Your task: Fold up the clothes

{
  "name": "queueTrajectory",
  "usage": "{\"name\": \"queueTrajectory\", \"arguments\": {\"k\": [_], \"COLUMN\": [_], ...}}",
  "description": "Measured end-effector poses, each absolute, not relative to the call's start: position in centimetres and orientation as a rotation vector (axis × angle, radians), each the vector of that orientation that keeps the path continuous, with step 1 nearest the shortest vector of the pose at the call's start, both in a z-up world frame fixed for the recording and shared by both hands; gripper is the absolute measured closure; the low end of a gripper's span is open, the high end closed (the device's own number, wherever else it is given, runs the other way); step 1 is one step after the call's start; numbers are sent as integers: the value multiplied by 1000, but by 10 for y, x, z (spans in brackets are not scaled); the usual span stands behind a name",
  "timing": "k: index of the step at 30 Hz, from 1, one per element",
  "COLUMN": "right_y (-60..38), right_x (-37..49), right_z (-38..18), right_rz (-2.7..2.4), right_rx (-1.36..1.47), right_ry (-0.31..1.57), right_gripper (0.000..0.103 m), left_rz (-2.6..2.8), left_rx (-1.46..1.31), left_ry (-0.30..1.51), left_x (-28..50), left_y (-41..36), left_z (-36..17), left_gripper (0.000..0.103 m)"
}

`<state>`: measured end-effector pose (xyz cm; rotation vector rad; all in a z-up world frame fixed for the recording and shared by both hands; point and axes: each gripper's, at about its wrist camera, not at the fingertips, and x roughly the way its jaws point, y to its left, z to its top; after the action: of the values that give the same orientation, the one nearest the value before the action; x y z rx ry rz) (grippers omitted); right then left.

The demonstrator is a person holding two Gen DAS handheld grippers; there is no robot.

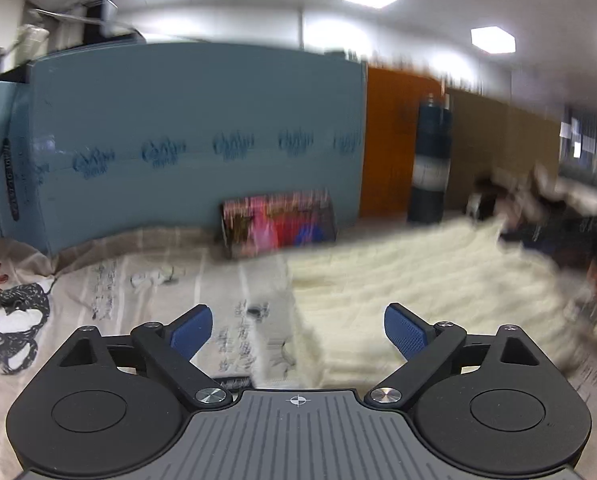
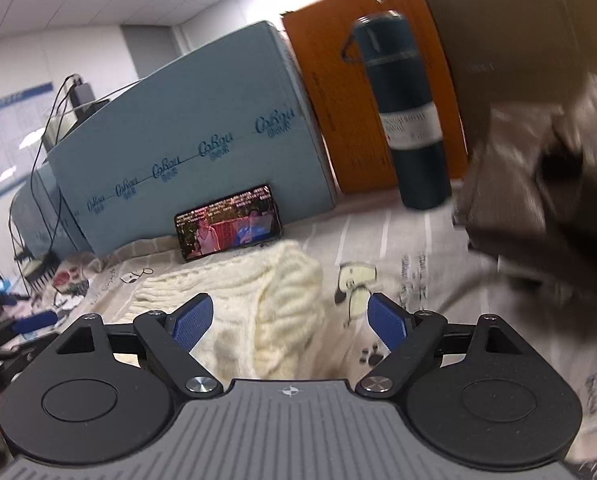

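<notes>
The cream sweater (image 2: 234, 296) lies below both grippers' wide-apart jaws, which grip nothing.

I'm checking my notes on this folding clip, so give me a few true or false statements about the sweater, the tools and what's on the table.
1. Both tools are open with nothing pinched: left tool, right tool. True.
2. The cream knit sweater hangs in the air. False: it lies on the printed cloth.
3. A phone leans against the blue board. True.
4. The dark bottle lies on its side. False: it stands upright.
</notes>
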<state>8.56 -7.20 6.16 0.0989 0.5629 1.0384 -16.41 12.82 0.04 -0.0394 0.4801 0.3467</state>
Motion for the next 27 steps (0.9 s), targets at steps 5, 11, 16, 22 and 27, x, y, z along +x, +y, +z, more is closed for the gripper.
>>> {"name": "queueTrajectory", "arguments": {"k": [5, 11, 16, 22, 27], "right_y": [-56, -49, -57, -63, -64], "right_x": [93, 98, 95, 93, 87], "right_z": [69, 67, 59, 57, 61], "right_rz": [1076, 1138, 1067, 1084, 1126], "right_rx": [71, 118, 125, 117, 119], "right_ry": [558, 549, 526, 460, 416], "right_gripper": [18, 21, 60, 82, 86], "left_rz": [248, 140, -18, -81, -45], "left_rx": [120, 134, 114, -93, -125], "left_ry": [590, 446, 530, 514, 403], "left_x": [-147, -128, -87, -77, -100], "left_y": [130, 160, 183, 206, 209], "left_z": [-3, 21, 4, -25, -19], "left_gripper": [8, 8, 9, 44, 85]}}
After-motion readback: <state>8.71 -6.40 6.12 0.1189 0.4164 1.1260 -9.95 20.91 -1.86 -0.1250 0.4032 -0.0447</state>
